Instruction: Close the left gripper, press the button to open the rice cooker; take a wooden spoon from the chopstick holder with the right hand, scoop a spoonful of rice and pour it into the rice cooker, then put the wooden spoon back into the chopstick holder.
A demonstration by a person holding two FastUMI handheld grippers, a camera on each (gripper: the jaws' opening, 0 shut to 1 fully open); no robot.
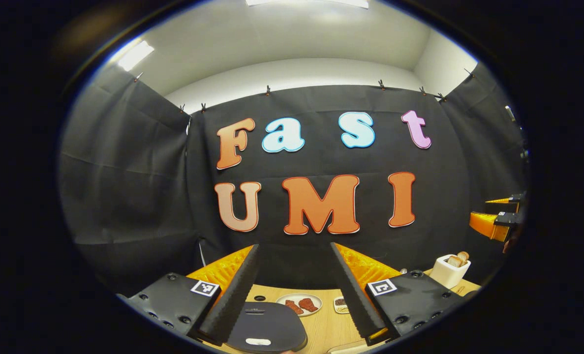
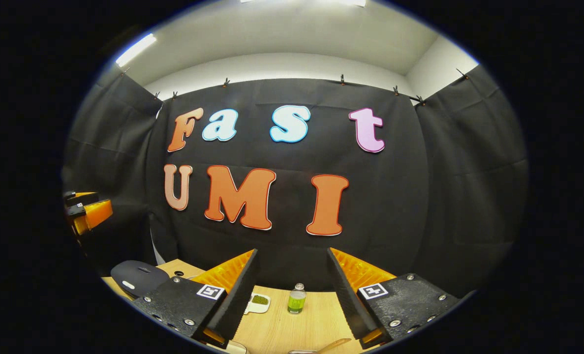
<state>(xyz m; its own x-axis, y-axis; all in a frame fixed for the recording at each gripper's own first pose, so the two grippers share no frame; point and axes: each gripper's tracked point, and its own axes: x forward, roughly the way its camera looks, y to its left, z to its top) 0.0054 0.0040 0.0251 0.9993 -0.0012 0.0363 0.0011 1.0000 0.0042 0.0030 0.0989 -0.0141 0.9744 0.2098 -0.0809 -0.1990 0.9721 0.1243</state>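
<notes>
Orange-black left claw spread wide, empty, above rice cooker; right claw likewise apart, empty.

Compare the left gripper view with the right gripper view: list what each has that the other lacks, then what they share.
Left gripper view alone: a plate of reddish food, a white holder with wooden handles, a small dish.

Right gripper view alone: a green bottle, a white dish of green bits.

Both: the dark rice cooker, the wooden table, and each view's own open tongs, left tongs and right tongs.
</notes>
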